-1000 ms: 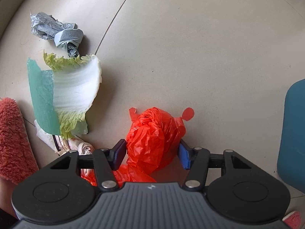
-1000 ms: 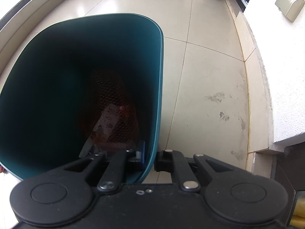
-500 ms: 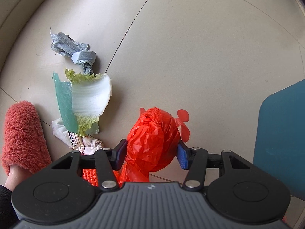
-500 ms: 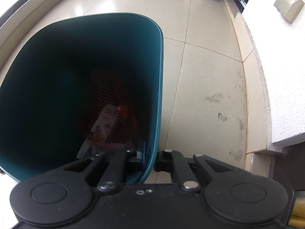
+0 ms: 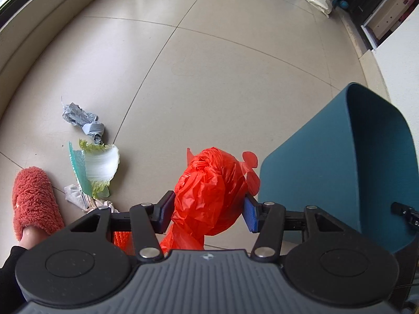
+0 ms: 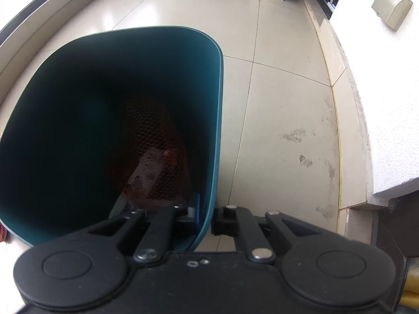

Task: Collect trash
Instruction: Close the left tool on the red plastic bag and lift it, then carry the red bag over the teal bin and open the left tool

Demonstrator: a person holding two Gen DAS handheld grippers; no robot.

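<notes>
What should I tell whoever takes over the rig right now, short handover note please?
Left gripper: shut on the red plastic bag, held above the floor beside the bin.
Right gripper: shut on the teal bin wall.
Done: netted trash lies inside the bin.
Left: drop the red bag in, then collect the grey wad, cabbage leaf and crumpled scraps from the floor.

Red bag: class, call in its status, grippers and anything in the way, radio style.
Left gripper shut on red bag, off the floor. Right gripper shut on teal bin rim. Bin mouth open, path clear; cabbage leaf and grey wad on floor.
</notes>
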